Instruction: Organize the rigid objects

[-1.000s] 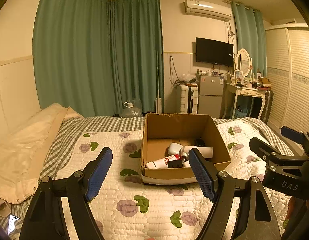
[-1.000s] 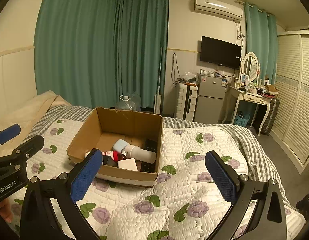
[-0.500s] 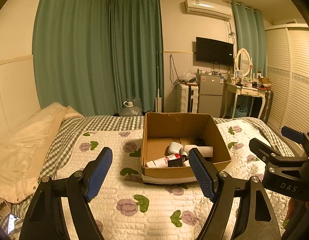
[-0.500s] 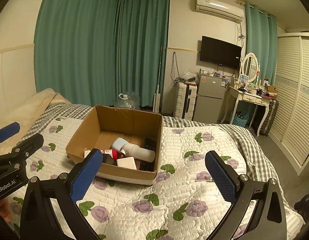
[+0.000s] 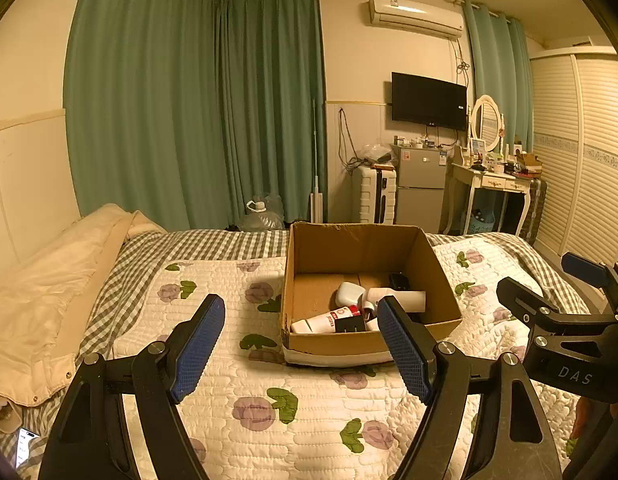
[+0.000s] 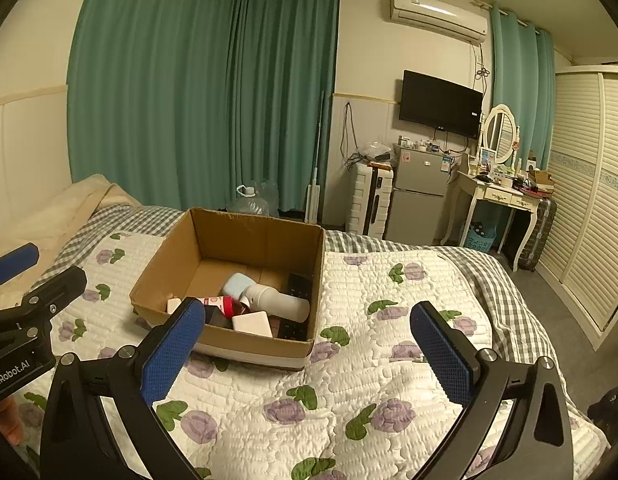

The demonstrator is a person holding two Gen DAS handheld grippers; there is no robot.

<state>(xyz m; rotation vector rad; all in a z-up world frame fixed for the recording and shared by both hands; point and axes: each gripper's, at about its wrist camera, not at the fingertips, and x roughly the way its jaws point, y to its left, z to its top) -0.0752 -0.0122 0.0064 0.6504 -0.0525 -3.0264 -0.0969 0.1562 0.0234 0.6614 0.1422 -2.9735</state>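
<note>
An open cardboard box (image 5: 369, 252) stands on the quilted bed; it also shows in the right wrist view (image 6: 245, 240). Inside lie a white bottle (image 6: 279, 302), a white tube with a red band (image 5: 325, 320), a black remote (image 6: 299, 282), a white block (image 6: 251, 324) and other small items. My left gripper (image 5: 301, 344) is open and empty, held above the quilt in front of the box. My right gripper (image 6: 305, 348) is open and empty, to the right of the box.
The floral quilt (image 6: 349, 380) covers the bed. A beige pillow (image 5: 41, 280) lies at the left. A phone (image 5: 25, 446) lies at the bed's near left. A fridge (image 6: 419, 196), suitcase (image 6: 367, 204) and dressing table (image 6: 497, 200) stand beyond.
</note>
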